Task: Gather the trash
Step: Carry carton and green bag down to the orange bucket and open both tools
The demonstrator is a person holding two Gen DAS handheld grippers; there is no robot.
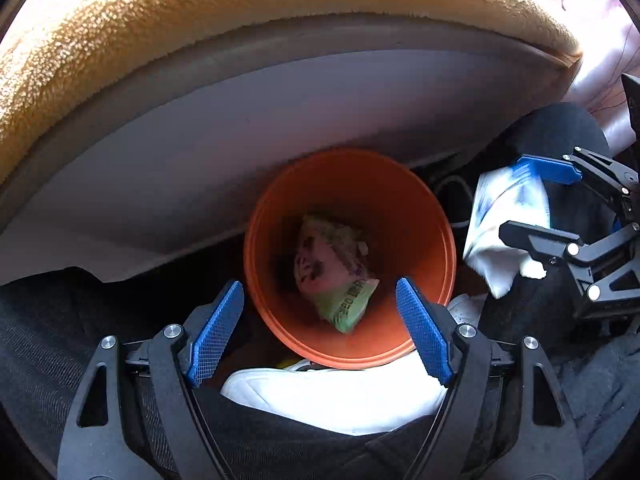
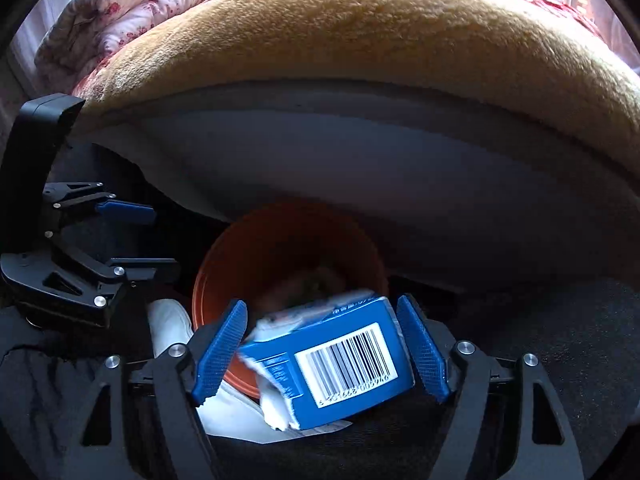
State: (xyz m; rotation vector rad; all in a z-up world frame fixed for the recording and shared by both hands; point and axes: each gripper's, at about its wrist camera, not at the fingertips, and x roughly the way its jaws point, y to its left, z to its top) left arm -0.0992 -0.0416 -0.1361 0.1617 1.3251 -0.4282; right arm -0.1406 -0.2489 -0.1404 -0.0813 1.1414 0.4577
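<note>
Left wrist view: round orange plastic bin (image 1: 350, 256) sits on the floor against the bed base, and a crumpled pink-and-green plastic wrapper (image 1: 334, 272) already lies at its bottom, so one piece looks binned. Left claw (image 1: 320, 320) hangs above the bin's near rim, jaws wide apart w/ nothing between them. Right claw (image 2: 322, 350) is just beside the bin, over its near rim. A torn blue-and-white cardboard carton w/ barcode (image 2: 332, 360) sits between its jaws; pads look slack, not pressing, so prob. being let go. Still to do: carton must land inside the bin. Carton is crushed, one end ripped open w/ white inner card showing, slightly blurred.
</note>
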